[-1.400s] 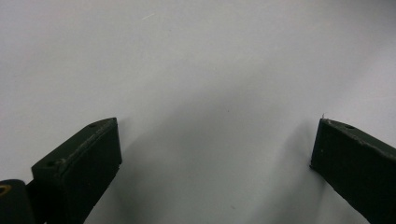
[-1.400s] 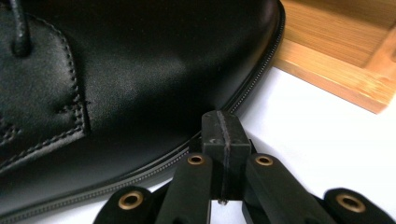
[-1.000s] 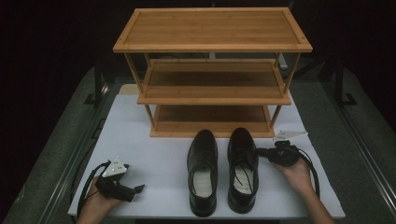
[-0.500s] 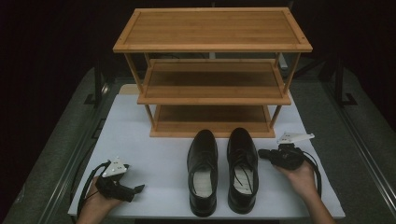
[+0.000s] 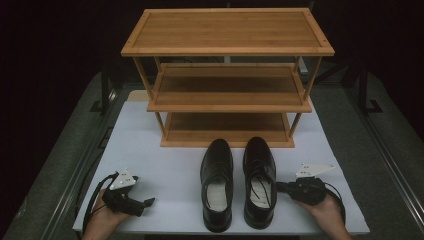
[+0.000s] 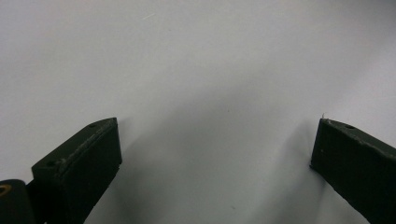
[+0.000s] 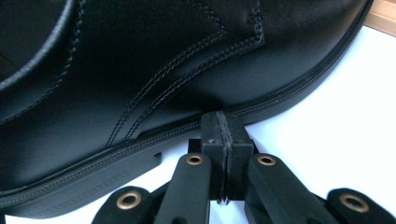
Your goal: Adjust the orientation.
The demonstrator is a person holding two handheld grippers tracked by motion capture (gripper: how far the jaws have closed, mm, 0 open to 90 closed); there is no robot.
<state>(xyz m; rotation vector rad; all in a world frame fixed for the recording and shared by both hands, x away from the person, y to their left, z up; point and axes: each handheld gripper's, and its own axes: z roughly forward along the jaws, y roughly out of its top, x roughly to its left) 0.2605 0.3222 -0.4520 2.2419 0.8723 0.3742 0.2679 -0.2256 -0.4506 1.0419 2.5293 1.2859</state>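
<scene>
Jaws pressed flat together, my right gripper (image 7: 223, 140) noses against the sole edge of the right shoe (image 5: 260, 180), I judge to nudge it. Beyond it waits the bamboo shoe rack (image 5: 227, 80); my left gripper (image 5: 145, 202) rests spread wide, holding nothing.

White table (image 5: 170, 170); on it, wooden rack (image 5: 227, 95) and black shoes (image 5: 216, 182).

Black tongs (image 7: 223, 122), brass rivets, grey plates.

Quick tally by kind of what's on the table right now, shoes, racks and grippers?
Black dress shoes: 2, left shoe and right shoe
Wooden shoe rack: 1
Grippers: 2, left gripper and right gripper
Total: 5
</scene>
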